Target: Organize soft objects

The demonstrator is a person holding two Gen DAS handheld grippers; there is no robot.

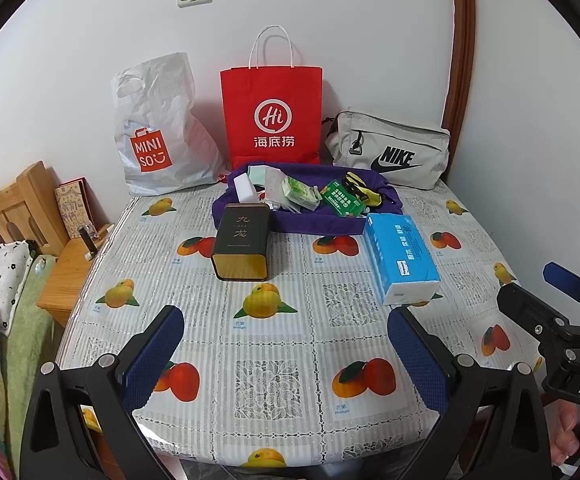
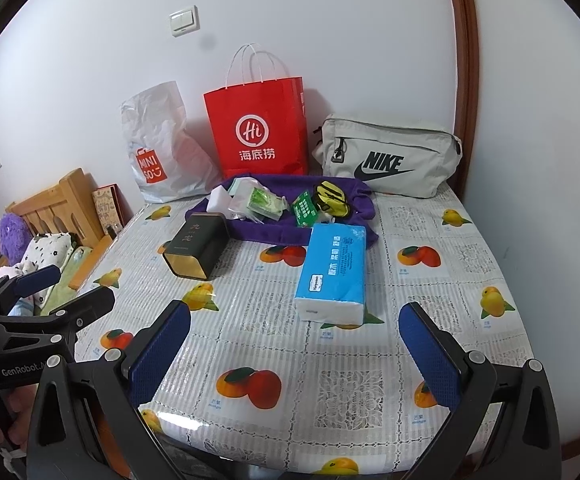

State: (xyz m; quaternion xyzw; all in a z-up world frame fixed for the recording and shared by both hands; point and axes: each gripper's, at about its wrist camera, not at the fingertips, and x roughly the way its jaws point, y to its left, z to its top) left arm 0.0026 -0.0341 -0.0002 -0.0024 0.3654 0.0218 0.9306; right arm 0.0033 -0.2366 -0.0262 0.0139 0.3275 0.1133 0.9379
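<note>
Blue tissue pack [image 2: 331, 272] mid-counter, purple cloth [image 1: 313, 224] at far edge. Your left tongs [image 1: 286, 360], right tongs [image 2: 293, 356] gape empty. Risk: pack squashes, slides on glossy cover.

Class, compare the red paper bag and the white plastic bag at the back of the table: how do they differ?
The red paper bag stands stiff and square; the white plastic bag is crumpled and slumped. The red paper bag has white string handles; the white plastic bag has a cut-out grip. Both stand upright against the wall and carry a printed logo.
</note>
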